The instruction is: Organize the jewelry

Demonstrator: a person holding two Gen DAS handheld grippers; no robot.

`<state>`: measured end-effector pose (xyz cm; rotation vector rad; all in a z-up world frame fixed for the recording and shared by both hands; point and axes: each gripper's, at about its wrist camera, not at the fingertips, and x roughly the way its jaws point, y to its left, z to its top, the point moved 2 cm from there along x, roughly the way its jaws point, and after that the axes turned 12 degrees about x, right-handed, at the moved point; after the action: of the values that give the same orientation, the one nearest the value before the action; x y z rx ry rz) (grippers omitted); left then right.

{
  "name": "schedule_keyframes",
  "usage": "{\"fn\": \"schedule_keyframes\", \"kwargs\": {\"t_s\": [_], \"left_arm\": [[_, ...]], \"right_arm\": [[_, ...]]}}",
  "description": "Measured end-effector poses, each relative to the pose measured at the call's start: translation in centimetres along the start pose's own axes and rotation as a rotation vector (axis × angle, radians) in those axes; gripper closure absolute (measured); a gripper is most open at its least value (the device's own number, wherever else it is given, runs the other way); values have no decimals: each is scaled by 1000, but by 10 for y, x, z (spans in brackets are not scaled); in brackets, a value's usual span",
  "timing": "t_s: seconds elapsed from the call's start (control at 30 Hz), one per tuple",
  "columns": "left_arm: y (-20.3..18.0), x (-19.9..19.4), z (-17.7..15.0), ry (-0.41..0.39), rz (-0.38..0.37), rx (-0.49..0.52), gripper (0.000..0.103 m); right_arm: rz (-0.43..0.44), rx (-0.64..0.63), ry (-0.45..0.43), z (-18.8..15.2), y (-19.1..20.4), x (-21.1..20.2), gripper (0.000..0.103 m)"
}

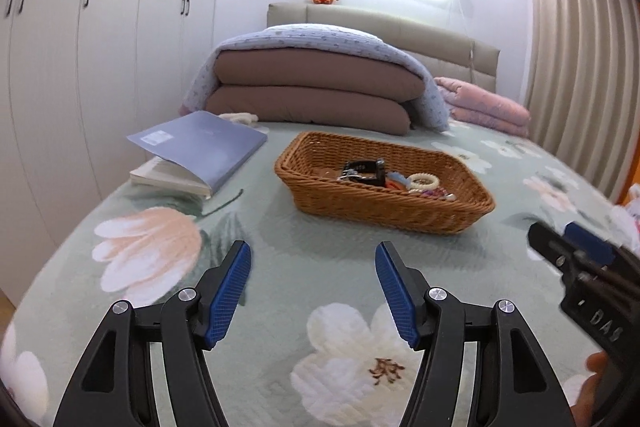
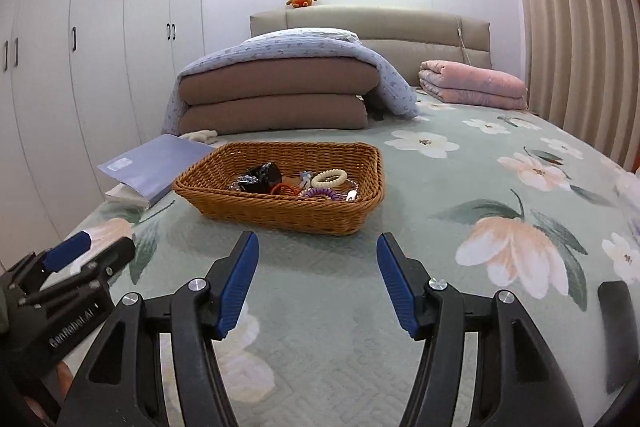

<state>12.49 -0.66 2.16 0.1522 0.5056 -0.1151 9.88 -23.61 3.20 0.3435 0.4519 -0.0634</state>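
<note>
Book (image 1: 196, 155): lying near the bed's left edge, cover lifted, just beside the basket's left side; apparently not part of the job.
Left gripper (image 1: 313, 291): hovering low above the bedspread (image 1: 320, 267) by the near edge, blue pads spread wide, nothing held; seemingly poised short of the basket for a reach.
Basket (image 2: 280, 211): wicker, resting mid-bed between book and open floral cover, near wall facing both grippers; likely the collecting spot.
Jewelry (image 2: 296, 181): heaped inside the basket toward its right half; dark watch-like piece (image 2: 262, 179), cream bracelet (image 2: 329, 178), purple coil tie (image 2: 320, 194), orange band; finer pieces too small to tell.
Right gripper (image 2: 317, 285): beside the left one at the near edge, jaws equally wide apart, empty; aimed straight at the basket's near wall.
Folded quilts (image 2: 276, 95): stacked toward the headboard, well apart from the work.
</note>
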Motion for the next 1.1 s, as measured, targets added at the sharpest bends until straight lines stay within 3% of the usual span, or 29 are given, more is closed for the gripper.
{"fn": "schedule_keyframes", "kwargs": {"t_s": [0.2,0.4,0.93,1.1], "left_arm": [[-3,-17,3,-41,8,8,37],[-4,-41,9,-100,-8,-2,37],[-17,-44,9,-101,-4,28,37],[-16,-43,9,-97,-14,25,37]], "right_arm": [[-15,-43,-74,0,8,-23,39],[-7,-41,-54,-4,8,-23,37],[3,10,-75,0,-6,-29,37],[0,16,-85,0,-8,-31,31]]}}
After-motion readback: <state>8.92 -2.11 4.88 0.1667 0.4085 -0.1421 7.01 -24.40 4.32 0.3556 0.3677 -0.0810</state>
